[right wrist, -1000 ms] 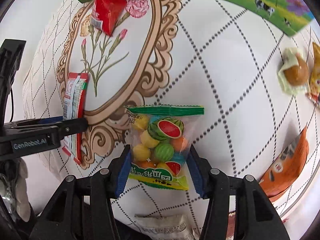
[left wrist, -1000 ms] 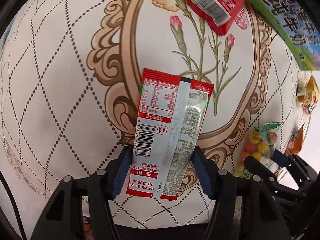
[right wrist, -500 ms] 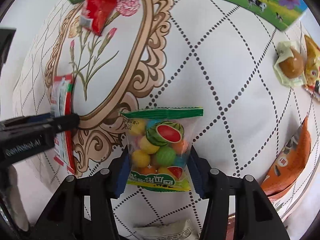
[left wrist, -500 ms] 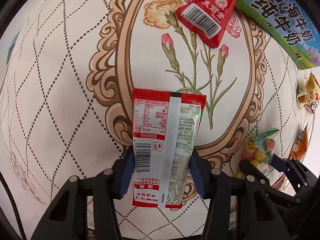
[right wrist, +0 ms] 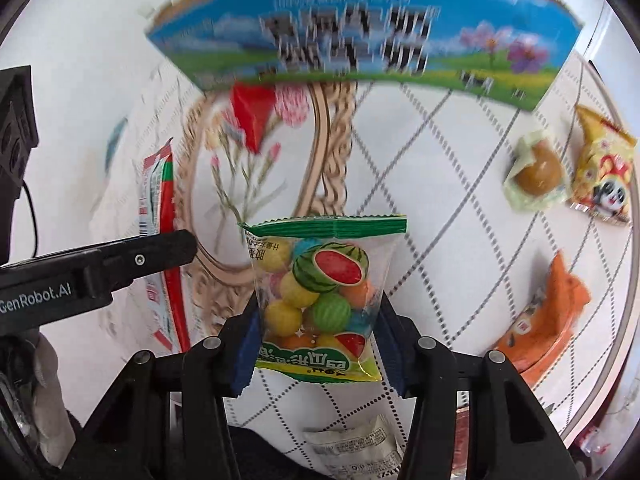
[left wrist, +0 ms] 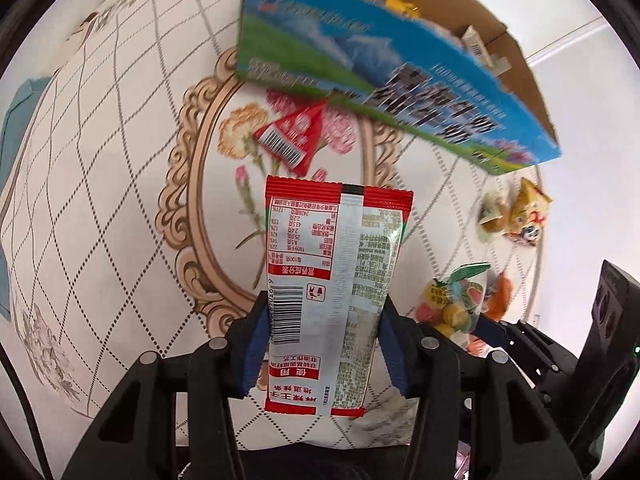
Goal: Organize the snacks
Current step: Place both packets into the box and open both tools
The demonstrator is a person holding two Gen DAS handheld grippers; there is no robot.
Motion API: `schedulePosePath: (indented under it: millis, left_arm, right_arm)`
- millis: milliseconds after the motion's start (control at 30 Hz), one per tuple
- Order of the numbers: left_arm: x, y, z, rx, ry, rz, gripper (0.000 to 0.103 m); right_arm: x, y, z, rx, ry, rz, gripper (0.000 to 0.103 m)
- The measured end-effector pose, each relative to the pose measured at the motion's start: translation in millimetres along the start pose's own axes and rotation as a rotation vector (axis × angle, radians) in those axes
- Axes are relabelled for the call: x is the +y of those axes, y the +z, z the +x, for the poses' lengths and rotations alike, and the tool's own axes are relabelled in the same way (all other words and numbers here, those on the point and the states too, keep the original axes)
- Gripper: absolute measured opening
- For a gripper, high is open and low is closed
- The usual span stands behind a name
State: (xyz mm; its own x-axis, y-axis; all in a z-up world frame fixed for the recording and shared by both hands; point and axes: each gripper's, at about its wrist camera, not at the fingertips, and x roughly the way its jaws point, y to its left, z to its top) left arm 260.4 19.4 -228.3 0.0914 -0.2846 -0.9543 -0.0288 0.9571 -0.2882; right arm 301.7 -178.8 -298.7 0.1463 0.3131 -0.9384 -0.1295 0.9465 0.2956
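Both grippers are now rising off the tablecloth [left wrist: 100, 184], the left gripper [left wrist: 322, 344] clenching the red packet [left wrist: 332, 272], the right gripper [right wrist: 316, 344] grasping the candy bag [right wrist: 320, 292], heading toward the carton [right wrist: 360, 36] at frame top.

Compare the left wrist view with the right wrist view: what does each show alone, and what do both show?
Left wrist only: the carton's open top with snacks inside, and the barcode on the red triangular packet.
Right wrist only: a white wrapped snack lying below the hand-held gripper.
Both: the blue milk carton, red-and-silver packet, fruit-candy bag and panda packet.
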Motion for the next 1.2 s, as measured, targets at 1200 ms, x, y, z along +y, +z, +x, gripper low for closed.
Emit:
schedulePosePath:
  millis: [1200]
  left_arm:
    - [-151.5, 288.3, 105.6, 0.222, -0.079, 0.020, 0.053]
  right_arm:
    - [-129.5, 248.1, -42.9, 0.003, -0.147, 0.063, 0.055]
